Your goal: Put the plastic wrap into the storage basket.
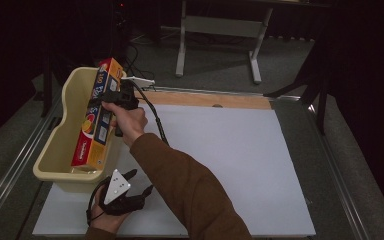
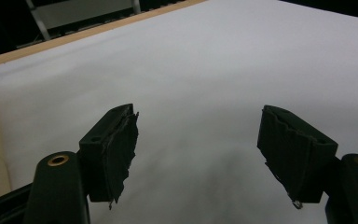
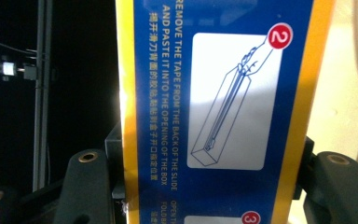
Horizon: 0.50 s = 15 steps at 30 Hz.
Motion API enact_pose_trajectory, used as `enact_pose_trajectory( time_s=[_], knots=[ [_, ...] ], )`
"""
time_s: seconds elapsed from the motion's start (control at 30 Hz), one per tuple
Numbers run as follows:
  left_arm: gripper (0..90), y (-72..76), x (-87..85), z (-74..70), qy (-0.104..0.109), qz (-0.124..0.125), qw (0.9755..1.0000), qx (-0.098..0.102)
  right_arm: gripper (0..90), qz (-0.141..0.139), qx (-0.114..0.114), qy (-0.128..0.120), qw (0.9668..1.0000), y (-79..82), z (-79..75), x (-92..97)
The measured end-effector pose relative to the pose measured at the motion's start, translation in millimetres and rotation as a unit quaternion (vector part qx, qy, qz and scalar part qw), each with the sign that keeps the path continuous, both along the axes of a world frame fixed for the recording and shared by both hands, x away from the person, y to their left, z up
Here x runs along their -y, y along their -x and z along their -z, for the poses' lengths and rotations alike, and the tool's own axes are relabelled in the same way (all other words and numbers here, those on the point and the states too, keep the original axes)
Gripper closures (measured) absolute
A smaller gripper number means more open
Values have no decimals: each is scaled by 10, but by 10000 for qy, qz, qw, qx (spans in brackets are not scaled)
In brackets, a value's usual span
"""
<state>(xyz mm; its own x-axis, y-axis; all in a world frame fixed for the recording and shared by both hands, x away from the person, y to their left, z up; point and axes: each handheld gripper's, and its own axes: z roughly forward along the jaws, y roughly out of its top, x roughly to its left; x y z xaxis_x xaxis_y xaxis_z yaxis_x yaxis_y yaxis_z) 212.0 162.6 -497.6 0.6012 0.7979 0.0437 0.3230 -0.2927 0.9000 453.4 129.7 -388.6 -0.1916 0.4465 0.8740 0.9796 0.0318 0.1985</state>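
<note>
Right hand-held gripper (image 1: pixel 111 100): clamped across a long yellow-and-blue box (image 1: pixel 96 120), jaws pressed against its two opposite sides; printed instruction panel of the box (image 3: pixel 219 107) close ahead in the right gripper view, numbered red circles and a line drawing legible. Box tilted, lower end down inside a cream plastic tub (image 1: pixel 55 150), upper end raised above the tub's far rim. Tub placed at the left edge of the white surface (image 1: pixel 240 165), partly overhanging it. Left hand-held gripper (image 1: pixel 130 187): held low near the front edge of the surface, just beside the tub's near end, grey plate on top; jaws set wide apart with nothing between them, bare white surface (image 2: pixel 205 79) ahead in the left gripper view
</note>
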Motion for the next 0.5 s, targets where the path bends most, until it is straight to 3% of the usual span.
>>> enact_pose_trajectory(
  time_s=[0.17,0.33,0.5],
  knots=[
    [282,3,12,-3,2,18,10000,10,393,196,-36,72,9998,9,39,-42],
    [281,-3,-7,-2,26,-8,10000,0,391,223,-121,140,9996,13,77,-71],
    [282,5,-23,-6,26,-36,10000,4,387,266,-75,479,9985,50,95,-129]
  ],
)
